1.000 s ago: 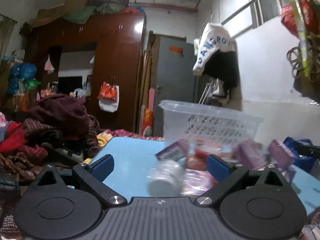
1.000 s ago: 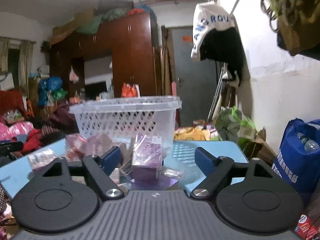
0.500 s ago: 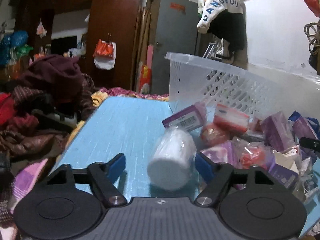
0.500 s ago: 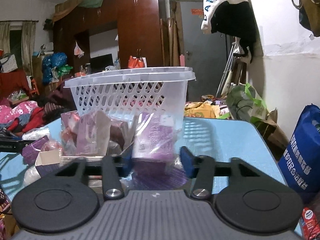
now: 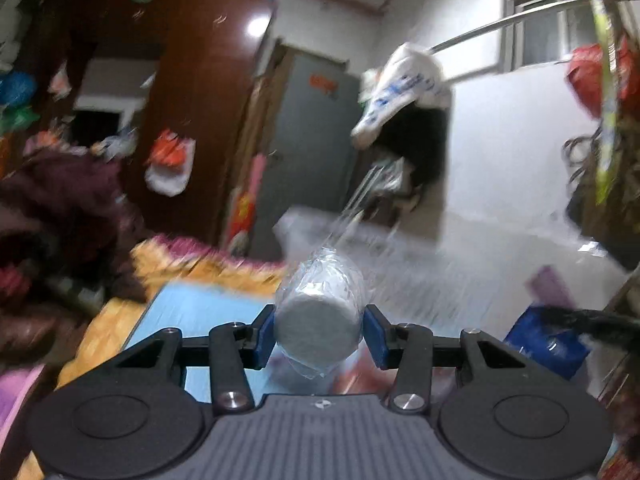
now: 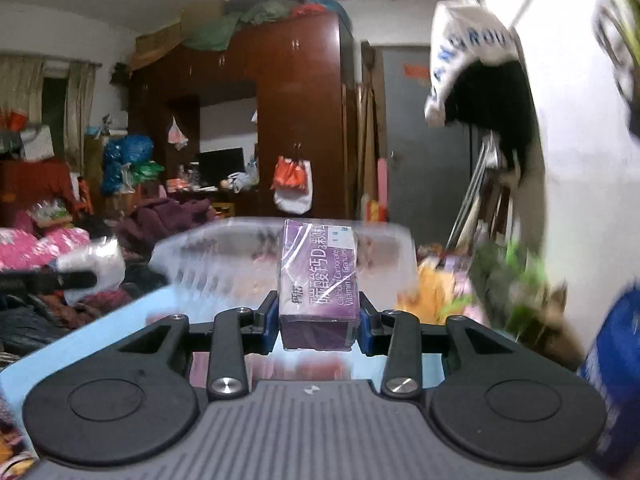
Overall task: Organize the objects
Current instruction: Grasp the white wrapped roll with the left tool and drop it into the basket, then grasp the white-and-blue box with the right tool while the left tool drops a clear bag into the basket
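My left gripper is shut on a white wrapped roll and holds it raised above the blue table. My right gripper is shut on a purple medicine box in clear wrap, lifted in front of the clear plastic basket. The basket is blurred in the left wrist view. The left gripper with the white roll shows at the left of the right wrist view.
A blue bag sits at the right of the table. Piles of clothes lie to the left. A brown wardrobe and a grey door stand behind. A white wall is close on the right.
Both grippers have closed, the left on the white roll and the right on the purple box, and both have lifted their items off the table.
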Demonstrator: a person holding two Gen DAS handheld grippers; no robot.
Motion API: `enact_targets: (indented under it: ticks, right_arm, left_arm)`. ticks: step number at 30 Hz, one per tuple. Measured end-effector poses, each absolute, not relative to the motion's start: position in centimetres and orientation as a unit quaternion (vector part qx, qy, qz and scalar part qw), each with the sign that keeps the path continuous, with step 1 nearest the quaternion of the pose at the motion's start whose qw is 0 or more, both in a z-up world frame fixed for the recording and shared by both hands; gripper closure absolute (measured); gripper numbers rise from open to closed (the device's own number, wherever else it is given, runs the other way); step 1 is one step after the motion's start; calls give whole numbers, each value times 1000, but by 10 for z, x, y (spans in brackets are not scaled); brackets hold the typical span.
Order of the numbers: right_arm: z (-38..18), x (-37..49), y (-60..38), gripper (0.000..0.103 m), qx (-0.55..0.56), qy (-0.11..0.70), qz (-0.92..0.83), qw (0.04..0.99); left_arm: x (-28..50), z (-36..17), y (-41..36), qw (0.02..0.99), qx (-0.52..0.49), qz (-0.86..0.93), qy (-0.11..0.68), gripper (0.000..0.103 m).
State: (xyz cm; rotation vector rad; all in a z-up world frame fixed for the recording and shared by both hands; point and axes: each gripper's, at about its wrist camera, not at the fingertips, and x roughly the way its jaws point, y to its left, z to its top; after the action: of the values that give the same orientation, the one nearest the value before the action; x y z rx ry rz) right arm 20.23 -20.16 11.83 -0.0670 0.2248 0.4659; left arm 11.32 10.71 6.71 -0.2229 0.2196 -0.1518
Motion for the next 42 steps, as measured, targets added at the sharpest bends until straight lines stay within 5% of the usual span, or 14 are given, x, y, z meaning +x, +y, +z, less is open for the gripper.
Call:
enact_targets:
  ticks: [5,12,16,18,19,31,38,42]
  right_arm:
    - [153,280,-154,62,-68,181,244,950]
    - [135,342,-130,60,-110,278,225,927]
    - [135,321,-134,25,-111,235,212,942]
    - [140,298,-145,1,-103,201,217,950]
    - [141,283,-153,0,-92,180,221,954]
    - [16,97,-225,0,22,102,267,958]
    - [-4,104,-202,0,-3,98,253,962]
    - [-14,102,-196,18,-20,107,258,960]
  left_arm:
    - [202,125,72,979,-83,-100,156,53]
    - [288,108,54,957,-78,-69,272,53]
    - [278,103,55,963,-72,-79,247,19]
    - [262,105,61,970,-73,-74,220,12]
    - [250,105,65,971,-80,-82,208,11]
    - [55,7,72,988,-76,-88,100,9]
    - [43,-9,36,990,-4,-96,108,16]
    - [40,-19,31,990,11,-89,112,16]
